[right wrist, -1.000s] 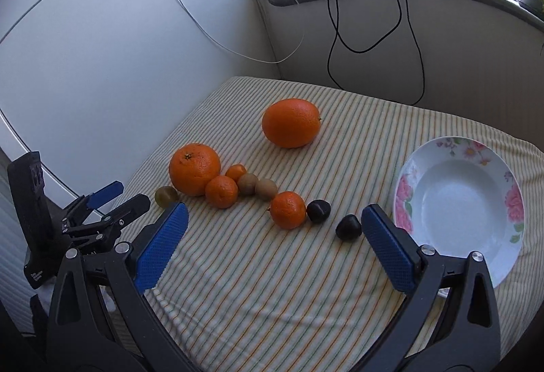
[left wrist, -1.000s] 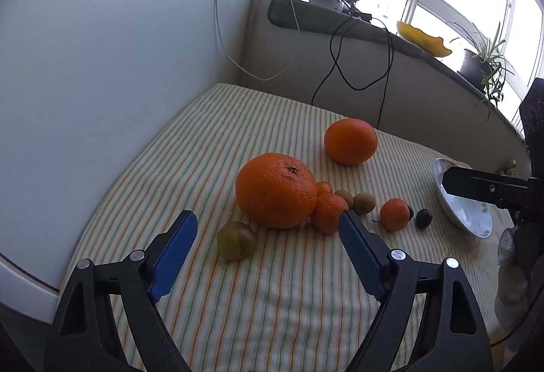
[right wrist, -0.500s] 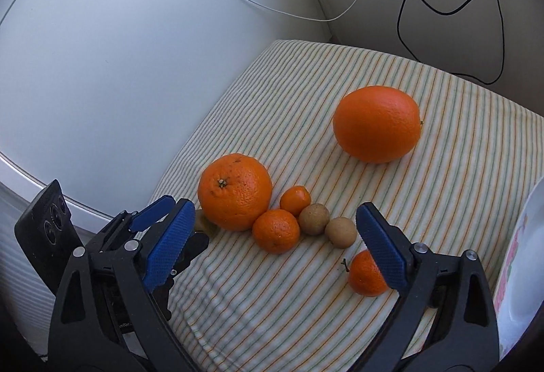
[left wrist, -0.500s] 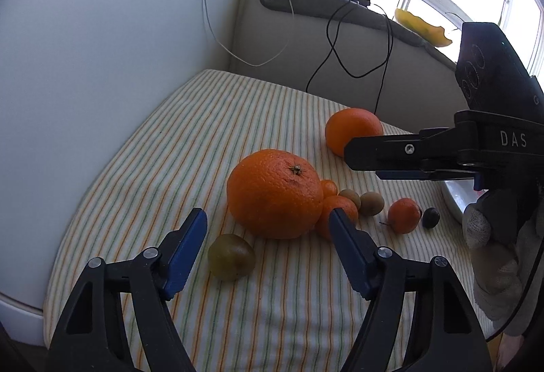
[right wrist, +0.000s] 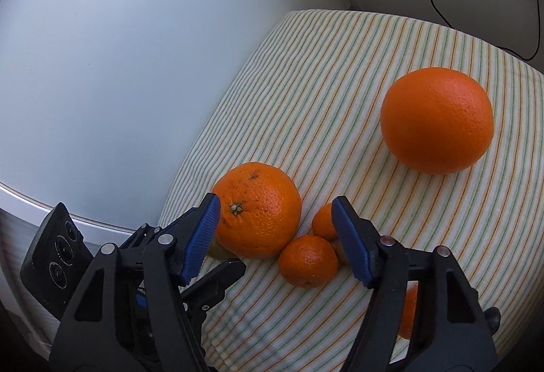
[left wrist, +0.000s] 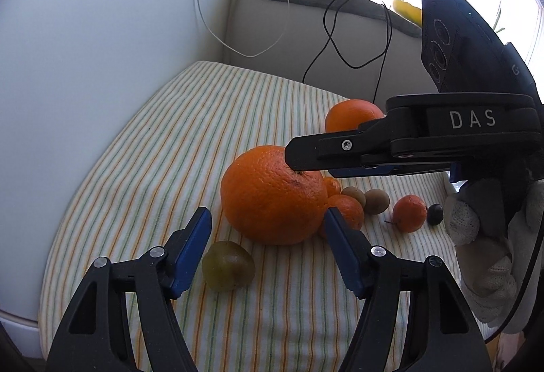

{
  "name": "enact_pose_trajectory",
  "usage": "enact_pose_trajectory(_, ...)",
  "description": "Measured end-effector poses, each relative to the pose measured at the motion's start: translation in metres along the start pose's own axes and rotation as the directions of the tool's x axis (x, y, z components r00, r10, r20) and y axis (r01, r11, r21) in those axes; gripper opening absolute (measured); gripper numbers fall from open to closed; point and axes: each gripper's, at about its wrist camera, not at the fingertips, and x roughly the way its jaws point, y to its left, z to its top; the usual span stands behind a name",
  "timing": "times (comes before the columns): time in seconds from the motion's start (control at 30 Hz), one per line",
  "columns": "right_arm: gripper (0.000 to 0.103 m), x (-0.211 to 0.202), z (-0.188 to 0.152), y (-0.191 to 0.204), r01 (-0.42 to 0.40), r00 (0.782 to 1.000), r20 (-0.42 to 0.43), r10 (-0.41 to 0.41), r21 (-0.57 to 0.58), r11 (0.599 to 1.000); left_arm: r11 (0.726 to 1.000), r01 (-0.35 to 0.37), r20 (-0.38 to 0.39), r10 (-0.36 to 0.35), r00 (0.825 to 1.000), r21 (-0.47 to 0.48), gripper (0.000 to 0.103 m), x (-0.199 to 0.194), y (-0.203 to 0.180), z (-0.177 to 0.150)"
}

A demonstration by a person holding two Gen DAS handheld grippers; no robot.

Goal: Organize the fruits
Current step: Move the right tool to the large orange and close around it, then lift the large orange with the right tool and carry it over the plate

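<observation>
Now both grippers closing: right gripper [right wrist: 275,229] jaws straddling big orange [right wrist: 256,210], not touching; left gripper [left wrist: 267,234] empty. Firm, round, roll-prone; grip mid-sides, 3 and 9 o'clock.

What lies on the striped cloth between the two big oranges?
Nothing: in the right wrist view, only bare striped cloth separates the stemmed big orange from the smooth big orange.

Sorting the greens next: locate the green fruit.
In the left wrist view, the green fruit lies low centre on the striped cloth, just before the big orange.
</observation>
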Motion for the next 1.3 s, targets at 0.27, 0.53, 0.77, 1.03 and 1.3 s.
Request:
enact_pose_trajectory(0.27,0.066,0.009,0.001,0.005,-0.021,0.999,-0.031,0.021,-0.008,1.000,0.999,0.030,-0.022,-0.030,0.999,-0.017,0.064,0.008,0.002,0.000)
enact_pose_trajectory(0.53,0.064,0.015,0.002,0.011,-0.028,0.998,-0.056,0.027,-0.010,1.000,0.999,0.047,-0.022,-0.048,0.999,-0.024,0.062,0.009,0.003,0.004)
enact_pose_trajectory(0.77,0.063,0.020,0.009,0.011,-0.024,0.998,-0.052,0.024,0.003,1.000,0.999,0.037,-0.017,-0.037,0.999,-0.019,0.061,0.006,0.001,0.004)
enact_pose_trajectory(1.03,0.062,0.014,0.003,0.008,-0.039,0.999,-0.038,0.039,0.006,0.999,1.000,0.020,0.004,-0.020,1.000,-0.002,0.061,-0.001,-0.006,0.006)
enact_pose_trajectory(1.3,0.062,-0.009,0.000,0.015,-0.050,0.999,-0.004,0.050,-0.013,0.999,1.000,0.011,0.041,-0.012,0.999,0.027,0.061,-0.019,-0.022,0.011)
